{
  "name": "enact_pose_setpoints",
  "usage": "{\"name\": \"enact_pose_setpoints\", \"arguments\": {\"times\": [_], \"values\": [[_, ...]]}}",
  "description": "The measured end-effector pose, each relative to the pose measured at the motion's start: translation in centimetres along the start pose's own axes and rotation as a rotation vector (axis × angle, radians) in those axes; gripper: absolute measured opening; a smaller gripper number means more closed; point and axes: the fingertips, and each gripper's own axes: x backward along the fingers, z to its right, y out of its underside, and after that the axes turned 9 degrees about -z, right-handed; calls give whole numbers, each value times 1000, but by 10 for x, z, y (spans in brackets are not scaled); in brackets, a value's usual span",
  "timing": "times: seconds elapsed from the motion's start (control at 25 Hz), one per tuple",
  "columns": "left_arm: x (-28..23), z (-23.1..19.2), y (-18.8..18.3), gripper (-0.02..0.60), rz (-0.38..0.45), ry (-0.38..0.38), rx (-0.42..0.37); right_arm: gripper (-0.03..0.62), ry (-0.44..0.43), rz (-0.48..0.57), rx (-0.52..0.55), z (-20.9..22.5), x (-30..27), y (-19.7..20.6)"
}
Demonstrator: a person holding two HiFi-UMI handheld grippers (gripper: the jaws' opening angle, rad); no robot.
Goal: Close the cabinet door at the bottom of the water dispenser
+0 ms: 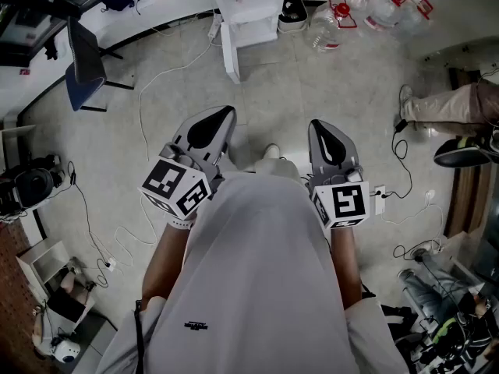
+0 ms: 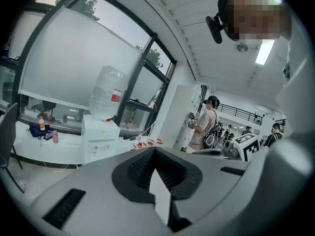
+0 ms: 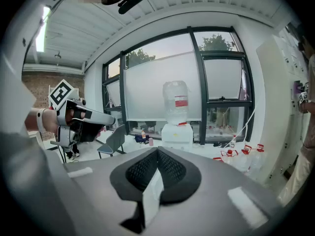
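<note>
Your left gripper is held out ahead of you, its fingers pressed together with nothing between them. Well beyond both grippers, across the floor, stands the white water dispenser with a bottle on top. Its bottom door seems to hang open toward you. Your right gripper is likewise closed tight and empty.

Bright, even daylight through windows; ceiling strip light glares. Strong fisheye bending, dark vignetted corners, soft shadows.
</note>
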Motion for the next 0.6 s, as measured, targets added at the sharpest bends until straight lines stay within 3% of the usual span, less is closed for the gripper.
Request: {"name": "enact_pose_setpoints", "arguments": {"times": [0.32,0.6], "values": [[20,-23,-6,6,-19,7,-12,11,-31,22,11,-42,-24,-25],[10,-13,-2,6,-24,-15,-10,11,-20,56,-43,-16,-14,-20]]}}
